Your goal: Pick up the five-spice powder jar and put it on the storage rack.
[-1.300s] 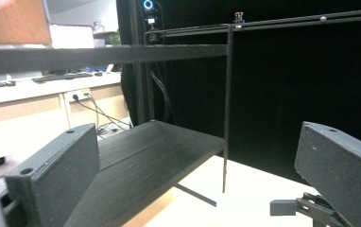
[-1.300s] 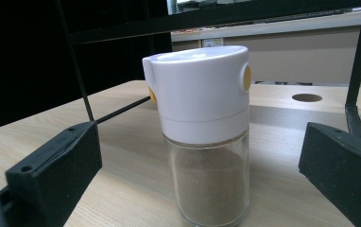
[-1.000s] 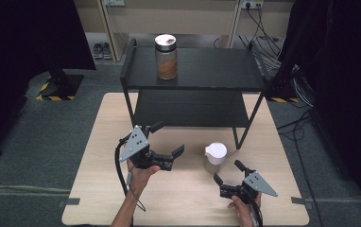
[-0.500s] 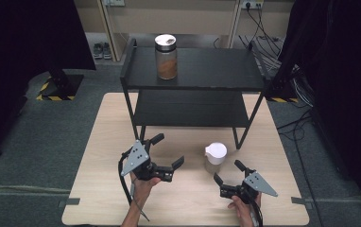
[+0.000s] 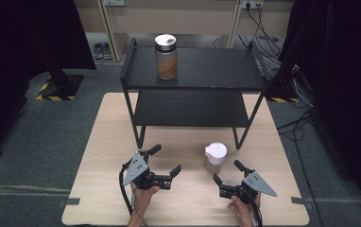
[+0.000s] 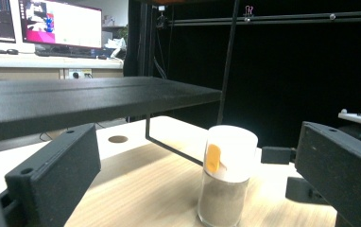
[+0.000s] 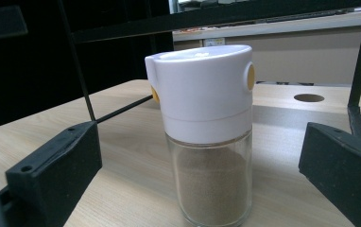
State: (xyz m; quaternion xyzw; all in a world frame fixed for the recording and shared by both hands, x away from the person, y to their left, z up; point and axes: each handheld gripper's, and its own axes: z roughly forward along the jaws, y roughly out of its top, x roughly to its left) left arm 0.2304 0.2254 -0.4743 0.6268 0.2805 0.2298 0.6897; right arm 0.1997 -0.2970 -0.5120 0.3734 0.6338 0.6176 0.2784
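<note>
From my right gripper (image 5: 226,174), jaws spread wide, I see the glass shaker (image 7: 207,137) upright on the wooden table (image 5: 188,198), its smooth white cap showing yellow buttons that the high view misses; my left gripper (image 5: 165,160) gapes too.

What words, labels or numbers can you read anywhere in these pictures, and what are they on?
None can be read.
White-capped shaker: no label, just plain yellow buttons.
Glass jar on the black shelf: no print can be made out.
Monitor in the left gripper view: its screen content is too blurred to read.
Left gripper and right gripper: no markings can be made out.
</note>
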